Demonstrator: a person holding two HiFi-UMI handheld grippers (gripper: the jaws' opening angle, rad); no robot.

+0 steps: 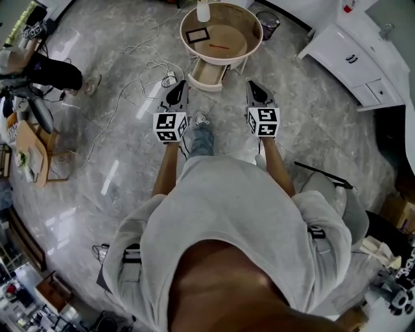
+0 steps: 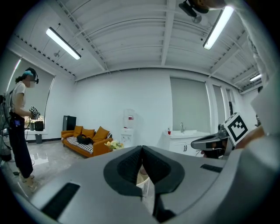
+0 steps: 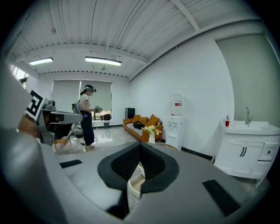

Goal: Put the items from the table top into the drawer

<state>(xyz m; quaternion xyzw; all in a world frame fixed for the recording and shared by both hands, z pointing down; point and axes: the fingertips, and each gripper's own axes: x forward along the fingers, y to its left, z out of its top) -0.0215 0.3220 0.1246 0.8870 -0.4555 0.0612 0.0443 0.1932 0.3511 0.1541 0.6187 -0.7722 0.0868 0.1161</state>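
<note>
Left tongs (image 1: 182, 84) and right tongs (image 1: 252, 84) are pressed together, empty, well apart from the round bench (image 1: 249, 48). Black frame (image 1: 197, 35), red pen (image 1: 219, 46) and white bottle (image 1: 203, 10) lie on top. The drawer (image 1: 209, 74) stands open, and nothing seems stowed yet.

white bottle (image 1: 203, 10) at the round worktop's (image 1: 240, 29) 11 o'clock rim cut off by the picture's top edge, thin red item (image 1: 219, 47) near its centre too small to identify, open drawer (image 1: 209, 72) at 6 o'clock partly hidden beneath the worktop
</note>
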